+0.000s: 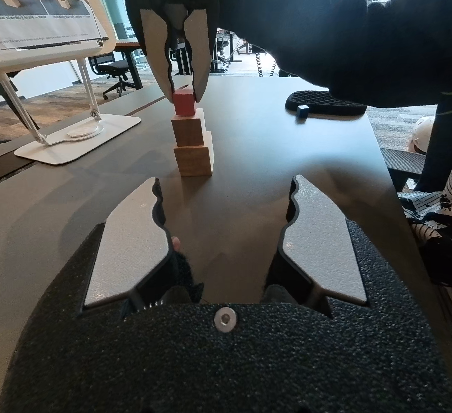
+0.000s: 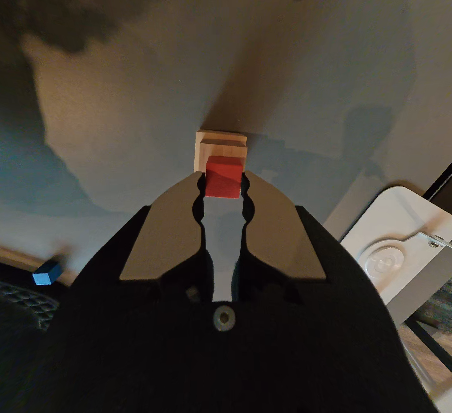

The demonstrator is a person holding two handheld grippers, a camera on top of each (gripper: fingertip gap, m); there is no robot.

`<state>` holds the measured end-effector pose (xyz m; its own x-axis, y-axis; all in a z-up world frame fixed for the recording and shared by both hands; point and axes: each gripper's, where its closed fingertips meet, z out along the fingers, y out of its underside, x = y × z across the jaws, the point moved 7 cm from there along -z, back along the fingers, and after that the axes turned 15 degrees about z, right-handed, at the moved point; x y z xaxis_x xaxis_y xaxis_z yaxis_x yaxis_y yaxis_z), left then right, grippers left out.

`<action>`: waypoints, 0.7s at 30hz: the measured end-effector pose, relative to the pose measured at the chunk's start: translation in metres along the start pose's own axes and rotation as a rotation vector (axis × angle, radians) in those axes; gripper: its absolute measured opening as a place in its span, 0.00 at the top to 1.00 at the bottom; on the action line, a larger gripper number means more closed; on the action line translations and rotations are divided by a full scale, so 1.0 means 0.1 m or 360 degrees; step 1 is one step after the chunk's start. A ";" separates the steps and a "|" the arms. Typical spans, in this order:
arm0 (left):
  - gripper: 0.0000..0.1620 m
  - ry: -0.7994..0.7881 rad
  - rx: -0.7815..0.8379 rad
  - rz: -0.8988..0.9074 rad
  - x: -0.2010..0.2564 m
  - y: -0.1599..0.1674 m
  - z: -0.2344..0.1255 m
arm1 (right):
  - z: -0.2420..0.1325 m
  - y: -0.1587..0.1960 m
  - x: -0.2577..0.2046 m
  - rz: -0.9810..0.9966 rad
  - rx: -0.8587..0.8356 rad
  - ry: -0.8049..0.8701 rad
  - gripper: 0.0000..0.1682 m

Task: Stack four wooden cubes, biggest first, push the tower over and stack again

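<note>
Right tool (image 2: 223, 176) pinching red cube (image 2: 223, 180) atop two stacked wooden cubes (image 1: 193, 142), left tool (image 1: 226, 202) wide and empty low before the tower, small blue cube (image 1: 302, 110) beside black mat (image 1: 325, 103), dark counter (image 1: 269, 157), white stand (image 1: 73, 137), office chairs beyond

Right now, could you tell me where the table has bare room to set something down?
Bare table lies between the tower and the black mat, and between the tower and the open left gripper. It is crowded at the white stand and around the tower, where the right gripper holds the red cube.
</note>
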<state>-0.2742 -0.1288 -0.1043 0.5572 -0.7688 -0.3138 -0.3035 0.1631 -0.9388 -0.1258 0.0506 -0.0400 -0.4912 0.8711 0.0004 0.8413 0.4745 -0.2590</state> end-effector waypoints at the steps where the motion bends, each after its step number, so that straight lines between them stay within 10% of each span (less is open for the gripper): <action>1: 0.39 0.0001 0.0000 0.0001 0.00 0.00 0.00 | 0.00 0.00 0.00 0.0002 0.0002 -0.0001 0.84; 21: 0.39 -0.0002 0.0010 -0.0004 -0.01 0.00 -0.01 | -0.21 0.03 -0.10 0.0123 0.0111 0.0076 0.75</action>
<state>-0.2749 -0.1288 -0.1039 0.5592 -0.7683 -0.3115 -0.2973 0.1649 -0.9404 -0.1137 0.0459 -0.0205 -0.4127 0.9105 0.0237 0.8576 0.3972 -0.3268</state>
